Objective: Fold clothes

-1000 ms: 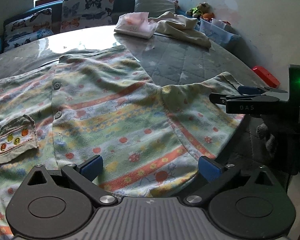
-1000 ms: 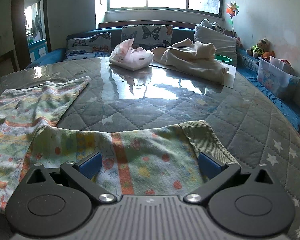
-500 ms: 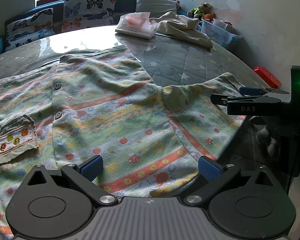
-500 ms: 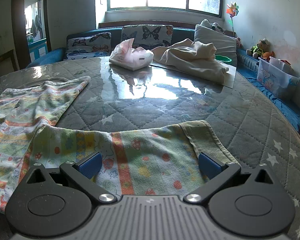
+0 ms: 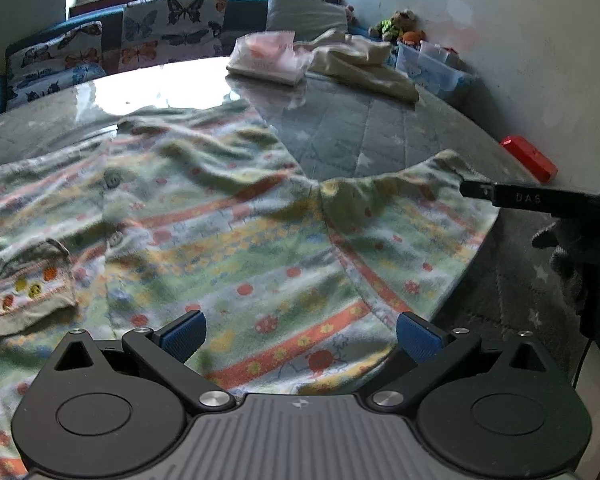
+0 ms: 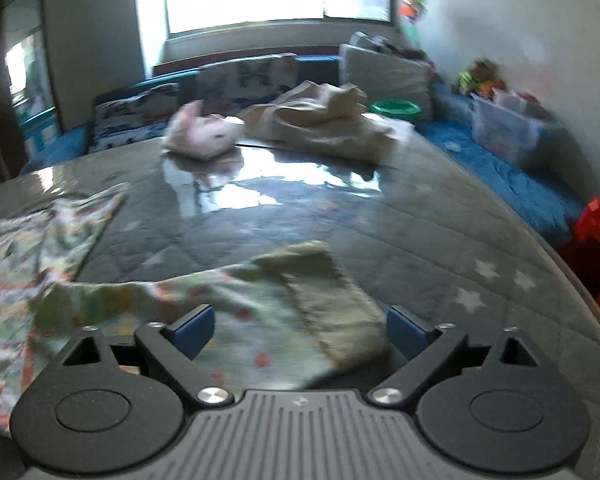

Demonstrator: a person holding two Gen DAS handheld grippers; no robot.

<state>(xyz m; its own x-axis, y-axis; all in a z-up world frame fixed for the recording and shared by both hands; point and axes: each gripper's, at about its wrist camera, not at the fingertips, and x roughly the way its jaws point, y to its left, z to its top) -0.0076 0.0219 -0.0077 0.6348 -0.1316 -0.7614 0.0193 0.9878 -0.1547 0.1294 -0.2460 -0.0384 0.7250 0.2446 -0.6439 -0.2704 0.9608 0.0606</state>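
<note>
Shirt [image 5: 228,232], striped and print-patterned, spread flat on quilted grey table [image 5: 364,140]; small pocket [image 5: 32,280] at 9 o'clock in left view. Left gripper [image 5: 300,330] released, jaws spread over hem. Right gripper [image 6: 298,330] likewise wide apart, straddling sleeve [image 6: 284,304] with ribbed cuff [image 6: 332,296]; blurred. Pink packet [image 6: 200,136] and beige cloth [image 6: 324,124] at 12 o'clock, well apart from shirt.

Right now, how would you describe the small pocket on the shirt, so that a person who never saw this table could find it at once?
Start at the grey quilted table and find the striped shirt spread flat on it. Go to its near left part in the left wrist view, left of the two buttons. The pocket is a beige ribbed patch with small round orange and yellow motifs, unlike the green flowered cloth around it.
</note>
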